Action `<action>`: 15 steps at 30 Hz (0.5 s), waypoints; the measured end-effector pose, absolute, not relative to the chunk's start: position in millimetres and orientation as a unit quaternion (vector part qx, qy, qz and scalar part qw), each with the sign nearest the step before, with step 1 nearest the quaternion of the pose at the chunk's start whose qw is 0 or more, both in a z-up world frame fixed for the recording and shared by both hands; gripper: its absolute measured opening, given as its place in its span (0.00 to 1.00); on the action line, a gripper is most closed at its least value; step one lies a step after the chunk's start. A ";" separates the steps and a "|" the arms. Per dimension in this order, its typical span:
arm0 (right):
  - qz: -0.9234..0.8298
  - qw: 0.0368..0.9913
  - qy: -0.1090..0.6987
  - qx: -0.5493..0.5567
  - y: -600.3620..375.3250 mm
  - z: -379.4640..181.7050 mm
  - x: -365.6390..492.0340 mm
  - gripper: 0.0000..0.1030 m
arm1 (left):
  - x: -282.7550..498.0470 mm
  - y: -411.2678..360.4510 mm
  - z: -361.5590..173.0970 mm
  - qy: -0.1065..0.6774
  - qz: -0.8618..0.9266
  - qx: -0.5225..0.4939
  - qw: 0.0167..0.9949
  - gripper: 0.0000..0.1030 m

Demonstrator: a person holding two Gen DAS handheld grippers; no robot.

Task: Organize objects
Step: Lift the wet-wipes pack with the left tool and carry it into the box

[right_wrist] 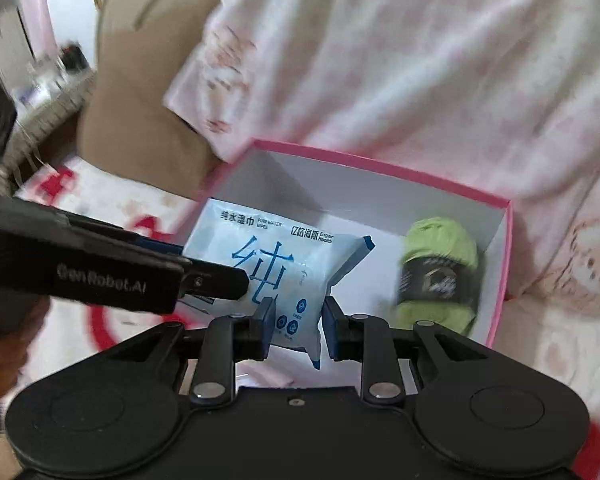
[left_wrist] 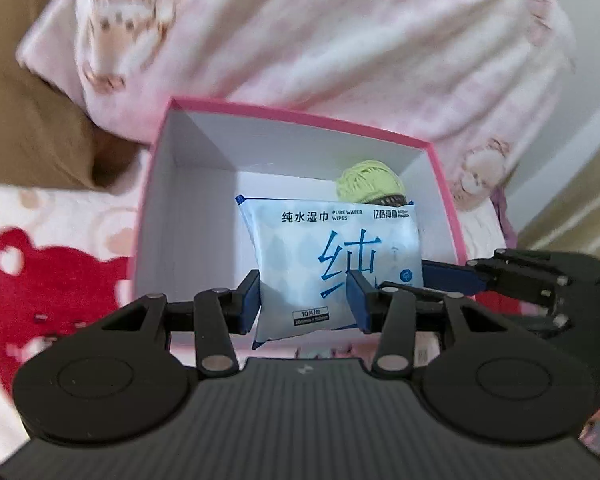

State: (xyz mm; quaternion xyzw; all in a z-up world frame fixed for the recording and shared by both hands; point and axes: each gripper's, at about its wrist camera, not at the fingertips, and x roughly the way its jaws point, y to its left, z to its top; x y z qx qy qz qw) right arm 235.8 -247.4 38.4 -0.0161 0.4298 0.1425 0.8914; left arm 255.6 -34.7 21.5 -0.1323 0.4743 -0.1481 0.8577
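- The pack of pure water wipes (left_wrist: 332, 264) hangs over the open pink box (left_wrist: 300, 110), carried by both tools at once; I judge this is to keep the soft pouch flat and steady while it goes in.
- The left gripper (left_wrist: 306, 298) has its blue pads pressed on the near-left part of the pack, jaws partly closed around the pack's width.
- The right gripper (right_wrist: 298, 328) is pinched on the pack's near-right edge, where the pouch is thin, so its jaws stand closer together.
- A ball of light green yarn (right_wrist: 440, 276) with a dark paper band already lies in the box's far-right corner; the left side of the white floor is bare, so the pack likely belongs there.
- The box sits on a pink bear-print blanket (left_wrist: 52, 280), with a pale printed pillow (left_wrist: 340, 40) just behind its far wall.
- The soft bedding could let the box tip if the pack is pushed down hard.
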 end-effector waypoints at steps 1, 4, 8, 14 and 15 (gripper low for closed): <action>0.136 0.890 0.434 -0.023 -247.8 32.5 245.2 0.29 | 265.4 -34.4 13.3 0.475 -0.146 -0.143 0.856 0.43; 0.121 0.883 0.454 -0.011 -253.8 17.5 271.8 0.29 | 288.5 -37.1 -4.2 0.475 -0.138 -0.155 0.855 0.43; 0.117 0.874 0.472 -0.012 -257.9 -2.0 304.3 0.29 | 314.7 -42.1 -20.4 0.483 -0.133 -0.149 0.852 0.43; 0.098 0.855 0.509 0.012 -269.2 -27.7 344.9 0.29 | 347.1 -46.4 -42.6 0.509 -0.132 -0.157 0.836 0.42; 0.093 0.850 0.519 0.019 -270.2 -31.4 349.6 0.29 | 350.3 -47.9 -44.2 0.511 -0.133 -0.154 0.835 0.42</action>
